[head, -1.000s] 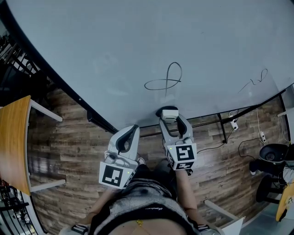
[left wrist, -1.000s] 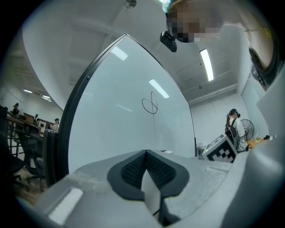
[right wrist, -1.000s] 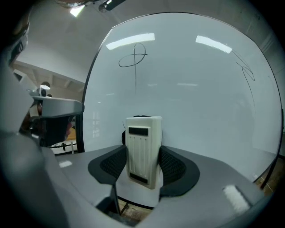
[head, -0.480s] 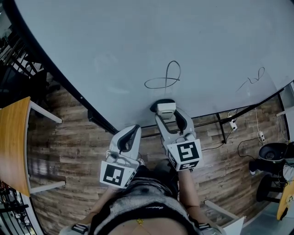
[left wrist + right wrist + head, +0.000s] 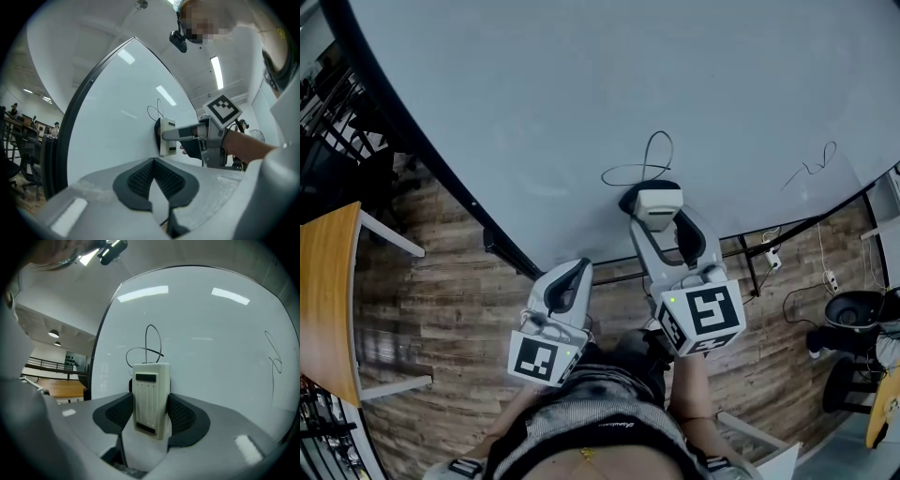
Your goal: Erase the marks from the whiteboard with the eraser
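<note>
Head view, eraser (image 5: pixel 658 203) on whiteboard (image 5: pixel 534 94) beneath looped mark (image 5: pixel 643 165), desk (image 5: pixel 328 300) left

Head view downward, gripper views facing whiteboard (image 5: pixel 581 75)

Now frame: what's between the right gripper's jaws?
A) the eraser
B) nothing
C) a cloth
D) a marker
A: in the right gripper view, the right gripper has its jaws shut on the white eraser, which it holds against the whiteboard just below the loop mark.
</note>
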